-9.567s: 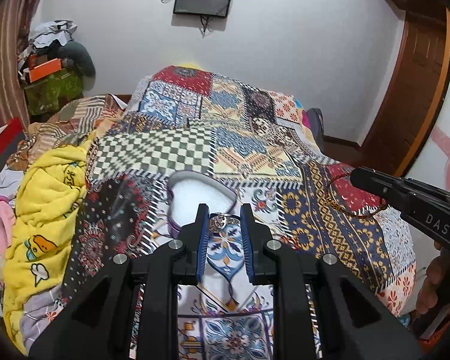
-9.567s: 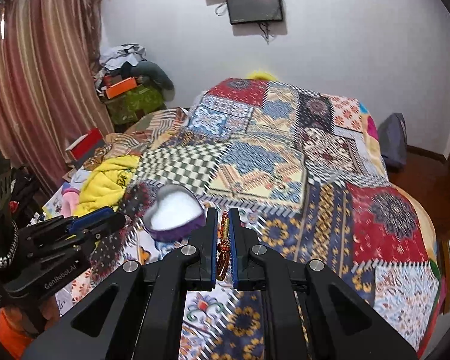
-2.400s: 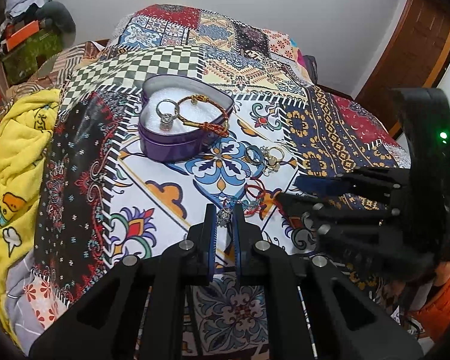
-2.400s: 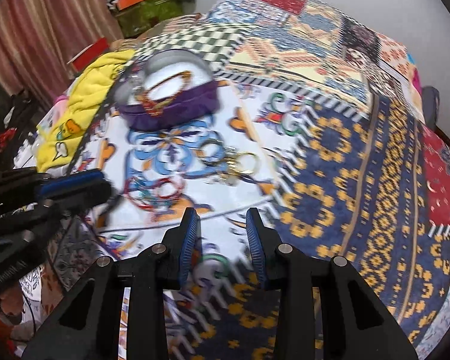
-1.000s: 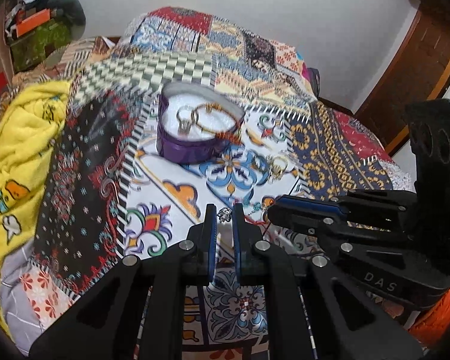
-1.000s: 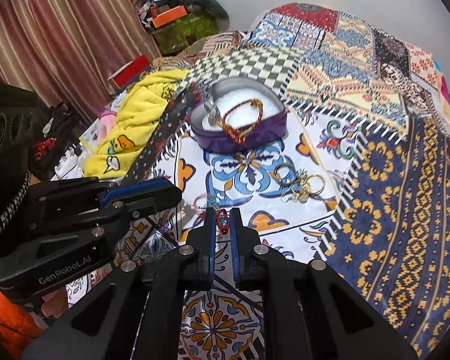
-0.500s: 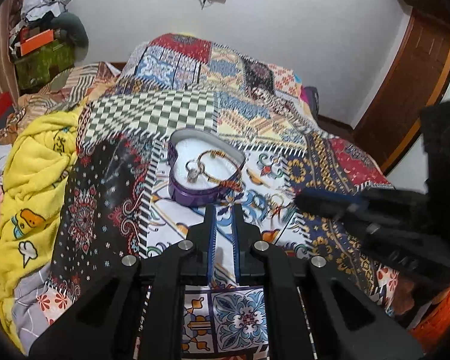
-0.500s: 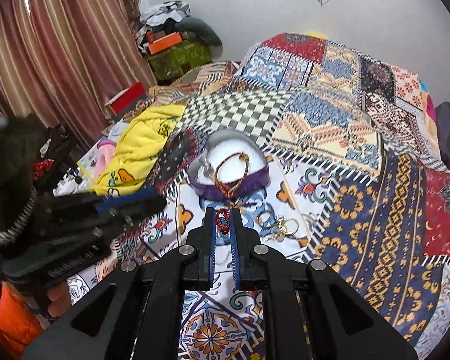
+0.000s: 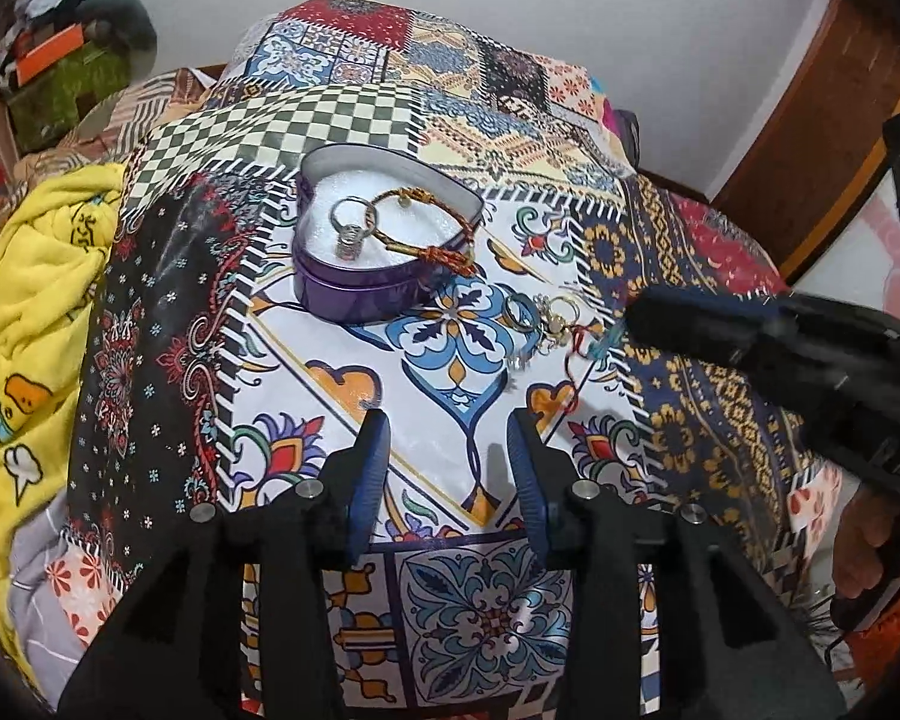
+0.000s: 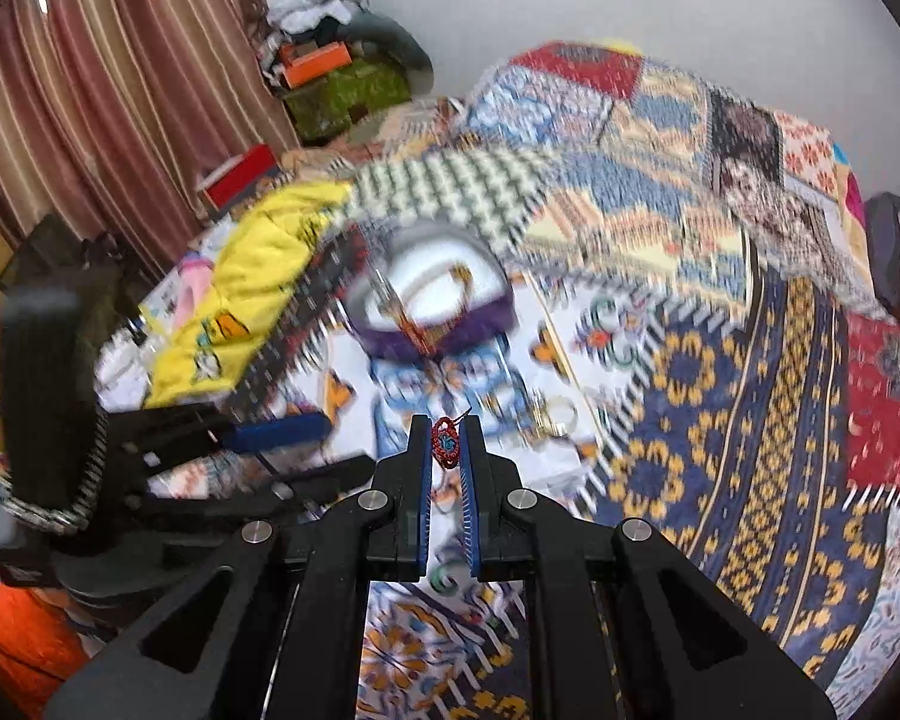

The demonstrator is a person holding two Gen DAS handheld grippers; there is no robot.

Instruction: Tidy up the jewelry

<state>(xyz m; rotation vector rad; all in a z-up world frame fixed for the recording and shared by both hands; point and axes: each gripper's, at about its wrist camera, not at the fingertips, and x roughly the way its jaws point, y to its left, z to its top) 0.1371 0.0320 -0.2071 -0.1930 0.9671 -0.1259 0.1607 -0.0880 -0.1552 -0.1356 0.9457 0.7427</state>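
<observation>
A purple heart-shaped box (image 9: 360,288) with a white lining stands on the patchwork bedspread. It holds silver rings (image 9: 354,228) and a gold-and-red bracelet (image 9: 432,240). It also shows blurred in the right wrist view (image 10: 438,312). Loose rings (image 9: 546,315) lie on the spread right of the box. My left gripper (image 9: 447,450) is open and empty, low over the spread in front of the box. My right gripper (image 10: 446,444) is shut on a red and blue beaded bracelet (image 10: 446,443) and is held above the spread; it shows at the right in the left wrist view (image 9: 720,330).
A yellow blanket (image 9: 24,312) lies bunched at the left of the bed. Striped curtains (image 10: 90,90) and piled boxes (image 10: 330,78) stand beyond it. A wooden door (image 9: 810,138) is at the right. The bedspread's (image 9: 690,420) front edge drops off near me.
My left gripper has opened and dropped lower toward the spread; it no longer holds anything. My right gripper keeps the beaded bracelet and is moving, its view now blurred.
</observation>
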